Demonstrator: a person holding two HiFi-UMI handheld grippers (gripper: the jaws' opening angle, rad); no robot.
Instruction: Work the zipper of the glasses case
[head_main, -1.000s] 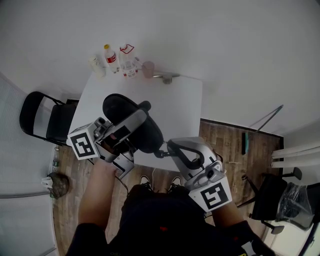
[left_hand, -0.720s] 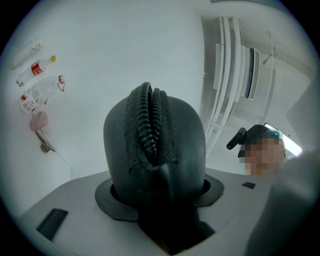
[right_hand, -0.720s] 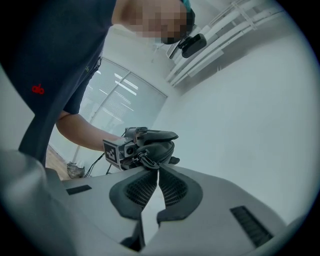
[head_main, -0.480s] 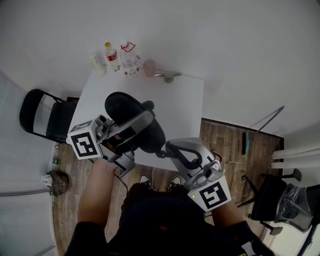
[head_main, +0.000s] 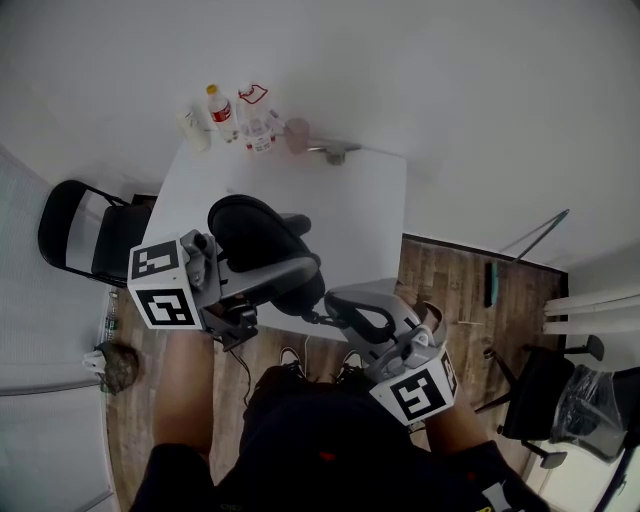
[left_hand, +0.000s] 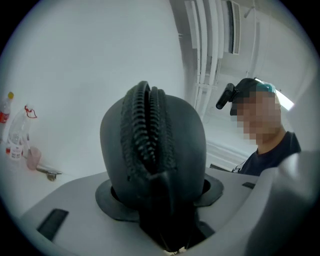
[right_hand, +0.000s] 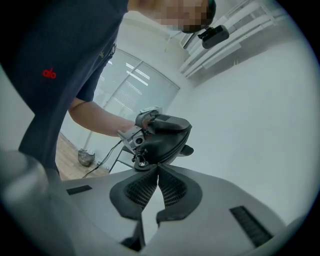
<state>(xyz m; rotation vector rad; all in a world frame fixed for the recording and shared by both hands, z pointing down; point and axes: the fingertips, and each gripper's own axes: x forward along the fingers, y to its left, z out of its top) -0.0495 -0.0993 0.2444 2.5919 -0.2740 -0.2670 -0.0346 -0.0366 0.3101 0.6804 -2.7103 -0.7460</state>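
The black oval glasses case (head_main: 262, 248) is held up over the white table's near edge, and my left gripper (head_main: 268, 277) is shut on its sides. In the left gripper view the case (left_hand: 177, 150) fills the space between the jaws, with its zipper teeth (left_hand: 145, 127) facing the camera. My right gripper (head_main: 322, 316) is shut at the case's near end, its pads pinching the small zipper pull (right_hand: 142, 161). In the right gripper view the case (right_hand: 165, 136) hangs just beyond the fingertips of my right gripper (right_hand: 156, 171).
The white table (head_main: 350, 215) carries bottles (head_main: 222, 115), a pink cup (head_main: 296, 136) and a metal object (head_main: 333, 154) at its far edge. A black chair (head_main: 85, 240) stands to the left and another chair (head_main: 540, 400) to the right, both on the wooden floor.
My left gripper has rolled with the case, so its marker cube now shows two faces. The right gripper has followed slightly to the left, still at the case's near end.
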